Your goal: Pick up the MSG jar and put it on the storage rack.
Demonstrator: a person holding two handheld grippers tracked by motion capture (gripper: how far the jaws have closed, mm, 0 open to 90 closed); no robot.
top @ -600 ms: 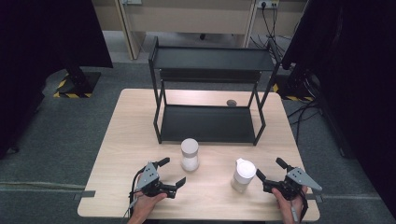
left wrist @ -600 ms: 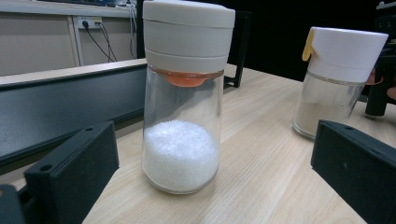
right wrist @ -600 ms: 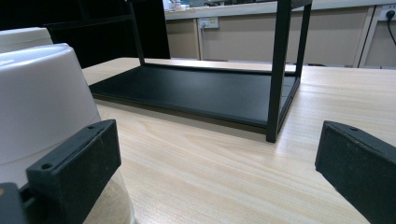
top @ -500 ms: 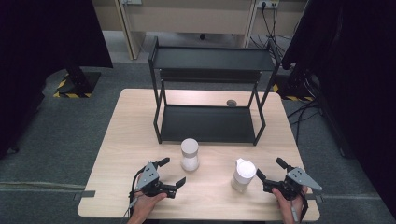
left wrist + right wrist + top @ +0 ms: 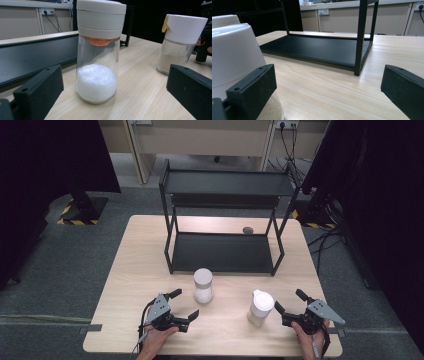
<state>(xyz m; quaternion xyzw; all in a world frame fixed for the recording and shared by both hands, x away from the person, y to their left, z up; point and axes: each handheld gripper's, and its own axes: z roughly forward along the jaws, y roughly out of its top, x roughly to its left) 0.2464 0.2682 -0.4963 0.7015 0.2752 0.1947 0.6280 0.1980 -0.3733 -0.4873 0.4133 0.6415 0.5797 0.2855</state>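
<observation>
Two glass shakers stand on the light wooden table (image 5: pixel 135 270). One with a beige lid holds white grains (image 5: pixel 203 285) (image 5: pixel 97 57); the other has a white lid with a yellow tab (image 5: pixel 260 307) (image 5: pixel 178 42) (image 5: pixel 234 57). My left gripper (image 5: pixel 182 304) (image 5: pixel 112 92) is open, low over the table just left of the beige-lidded shaker, which sits ahead between the jaws, untouched. My right gripper (image 5: pixel 289 301) (image 5: pixel 329 92) is open too, right of the white-lidded shaker, whose lid is close by the left jaw.
A black two-level metal rack (image 5: pixel 225 205) (image 5: pixel 317 50) stands at the middle back of the table. A small grey round object (image 5: pixel 247 230) lies on the table behind it. Cables and dark curtains border the floor around.
</observation>
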